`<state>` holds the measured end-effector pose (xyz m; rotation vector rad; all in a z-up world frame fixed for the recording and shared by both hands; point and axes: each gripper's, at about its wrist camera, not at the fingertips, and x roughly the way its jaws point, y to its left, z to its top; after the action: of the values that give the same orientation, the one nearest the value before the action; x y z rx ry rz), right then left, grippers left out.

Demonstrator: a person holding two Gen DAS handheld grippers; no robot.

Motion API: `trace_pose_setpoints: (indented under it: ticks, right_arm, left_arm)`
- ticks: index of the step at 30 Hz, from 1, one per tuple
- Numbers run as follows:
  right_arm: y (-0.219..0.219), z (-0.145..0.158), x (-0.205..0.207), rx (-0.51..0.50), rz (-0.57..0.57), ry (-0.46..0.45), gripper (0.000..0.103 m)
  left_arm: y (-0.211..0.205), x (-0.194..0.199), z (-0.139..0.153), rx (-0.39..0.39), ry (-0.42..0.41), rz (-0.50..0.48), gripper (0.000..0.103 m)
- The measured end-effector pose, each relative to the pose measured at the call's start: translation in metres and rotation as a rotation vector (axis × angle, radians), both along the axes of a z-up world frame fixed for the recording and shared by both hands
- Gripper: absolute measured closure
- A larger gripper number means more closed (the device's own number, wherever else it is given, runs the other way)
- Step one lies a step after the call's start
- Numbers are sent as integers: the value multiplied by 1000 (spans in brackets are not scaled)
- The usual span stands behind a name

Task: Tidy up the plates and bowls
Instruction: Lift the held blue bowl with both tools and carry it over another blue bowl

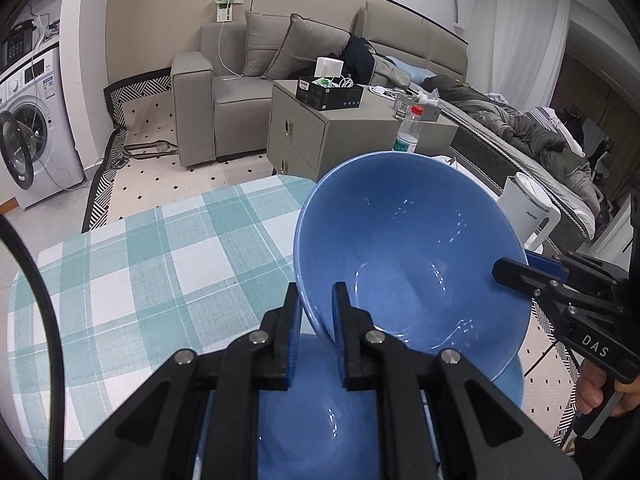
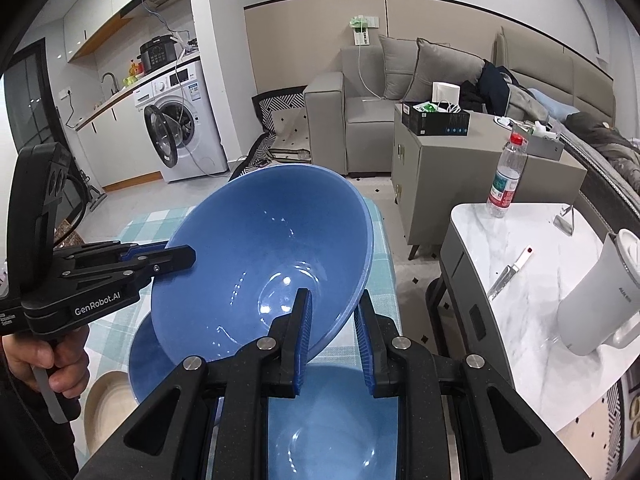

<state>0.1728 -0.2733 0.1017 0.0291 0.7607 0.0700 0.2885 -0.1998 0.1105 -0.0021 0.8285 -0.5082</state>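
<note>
Item: glossy blue ceramic bowl, deep and conical, carried between two tongs and tilted, its mouth facing the cameras; clear of the table.

Left tongs: clenched on the bowl's rim at about 7 o'clock of the bowl in the left wrist view, one finger inside the wall, one outside.

Right tongs: clenched on the rim at about 5 o'clock of the bowl in the right wrist view, likewise straddling the wall. In the left view they enter from 3 o'clock.

Item below: second glossy blue ceramic bowl, upright, directly beneath both tongs at 6 o'clock of the held bowl; partly hidden by the tong frames. It rests on the table with the teal-and-white checked cloth.

Governing relation: the lower bowl lies straight down from the held one, both hands about equally near. Judgement: nesting calls for levelling the tilted bowl so that its axis stands upright over the lower bowl, then lowering evenly; uneven descent could strike rim on rim.

Adjacent: pale round plate or mat edge at 8 o'clock of the lower bowl; which, I cannot tell.
</note>
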Motion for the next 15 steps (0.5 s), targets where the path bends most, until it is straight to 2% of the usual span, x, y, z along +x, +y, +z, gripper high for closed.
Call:
trace_pose_setpoints:
  ticks: [15]
  right_arm:
    - [13, 22, -34, -1, 29, -55, 81]
  left_arm:
    - [15, -34, 20, -4, -49, 17, 91]
